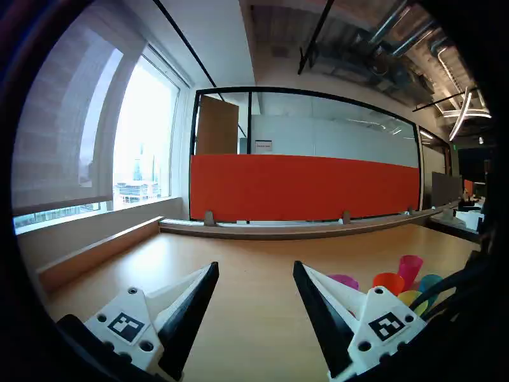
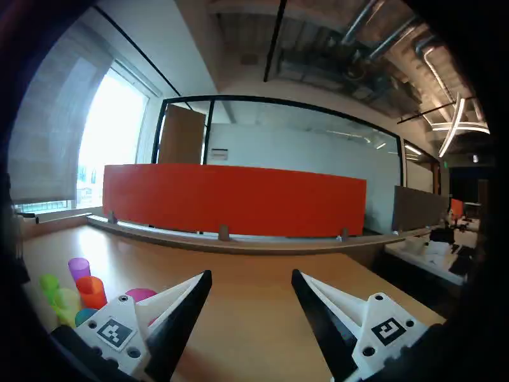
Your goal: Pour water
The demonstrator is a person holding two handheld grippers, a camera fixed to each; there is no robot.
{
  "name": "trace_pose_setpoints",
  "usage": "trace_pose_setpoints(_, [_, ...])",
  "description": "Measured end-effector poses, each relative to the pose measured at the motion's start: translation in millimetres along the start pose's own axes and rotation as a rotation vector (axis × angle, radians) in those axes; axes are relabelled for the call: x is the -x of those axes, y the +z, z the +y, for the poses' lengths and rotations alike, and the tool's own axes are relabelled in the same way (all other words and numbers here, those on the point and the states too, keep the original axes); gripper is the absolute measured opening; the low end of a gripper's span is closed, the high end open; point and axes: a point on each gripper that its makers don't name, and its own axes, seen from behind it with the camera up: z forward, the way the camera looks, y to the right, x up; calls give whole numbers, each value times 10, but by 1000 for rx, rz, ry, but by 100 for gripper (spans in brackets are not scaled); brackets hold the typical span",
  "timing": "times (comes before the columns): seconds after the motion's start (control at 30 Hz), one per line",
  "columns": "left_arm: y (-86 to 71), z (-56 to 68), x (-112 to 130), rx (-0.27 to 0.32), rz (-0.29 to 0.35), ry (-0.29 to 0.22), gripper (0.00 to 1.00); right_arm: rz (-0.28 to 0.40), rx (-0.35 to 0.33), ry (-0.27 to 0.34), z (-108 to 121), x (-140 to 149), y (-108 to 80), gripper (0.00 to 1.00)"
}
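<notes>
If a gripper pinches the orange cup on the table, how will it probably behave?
The orange cup looks like thin translucent plastic, so it is probably light and may flex when pinched. It stands upright close among other cups, so a push would likely bump a neighbour. The table looks smooth, so it may slide.

Left gripper (image 1: 256,263): fingers (image 1: 191,305) spread wide, tips well apart. Both fingers rise from the lower edge of the left gripper view and lean slightly inward toward the tips. Held about level, pointing straight ahead. White finger bodies, black inner pads (image 1: 315,305), a square marker (image 1: 125,326) on each base.

Right gripper (image 2: 251,272): same state. Its fingers are spread wide with tips well apart, held level and pointing forward. The gap is much like the left's.
</notes>
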Motion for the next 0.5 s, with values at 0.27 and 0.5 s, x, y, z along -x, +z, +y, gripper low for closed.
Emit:
trace_pose_setpoints(0.27, [-17, -21, -20, -18, 23, -13, 86, 4, 19, 1, 46, -37, -33, 97])
trace_pose_setpoints(0.5, [-58, -37, -9, -39, 46, -3, 86, 2, 41, -5, 71, -56, -74, 97])
